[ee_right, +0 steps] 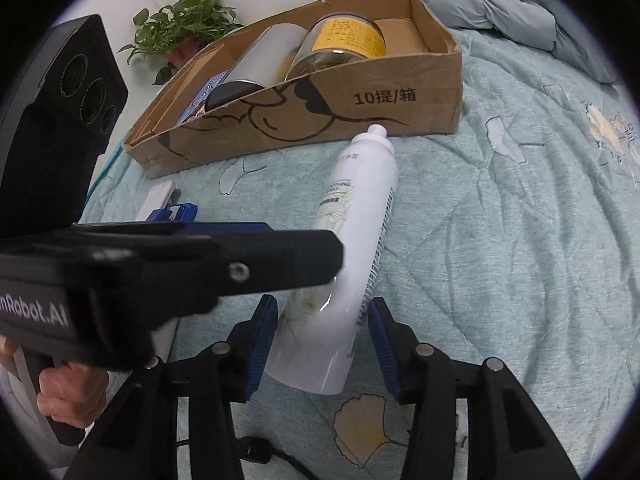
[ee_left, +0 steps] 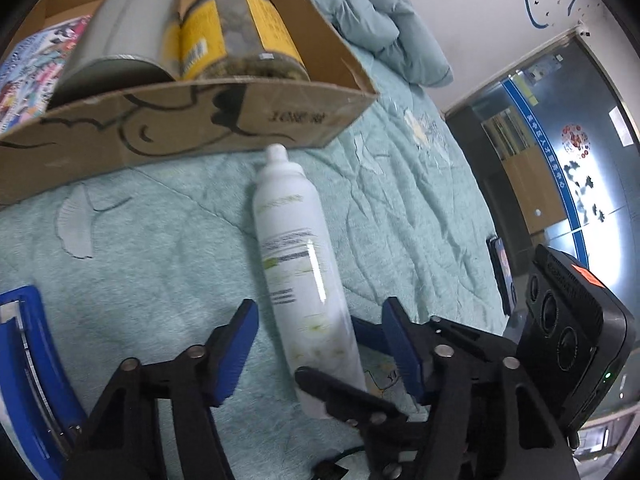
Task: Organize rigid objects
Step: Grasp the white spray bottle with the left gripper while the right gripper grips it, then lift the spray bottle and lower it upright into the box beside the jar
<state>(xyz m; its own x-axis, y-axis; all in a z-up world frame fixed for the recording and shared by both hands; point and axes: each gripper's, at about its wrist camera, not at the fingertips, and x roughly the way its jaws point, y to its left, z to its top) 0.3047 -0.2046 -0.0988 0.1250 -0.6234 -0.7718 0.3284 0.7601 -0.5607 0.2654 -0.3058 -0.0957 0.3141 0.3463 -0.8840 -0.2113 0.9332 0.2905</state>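
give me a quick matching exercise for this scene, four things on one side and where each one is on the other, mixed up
Things:
1. white spray bottle
2. yellow-label jar
3. potted plant
4. puffy jacket

Places:
A. lying inside the cardboard box
B. behind the box, by the wall
C. lying on the bed cover in front of the box
D. bunched on the bed to the right of the box

Pairs: 1-C, 2-A, 3-B, 4-D
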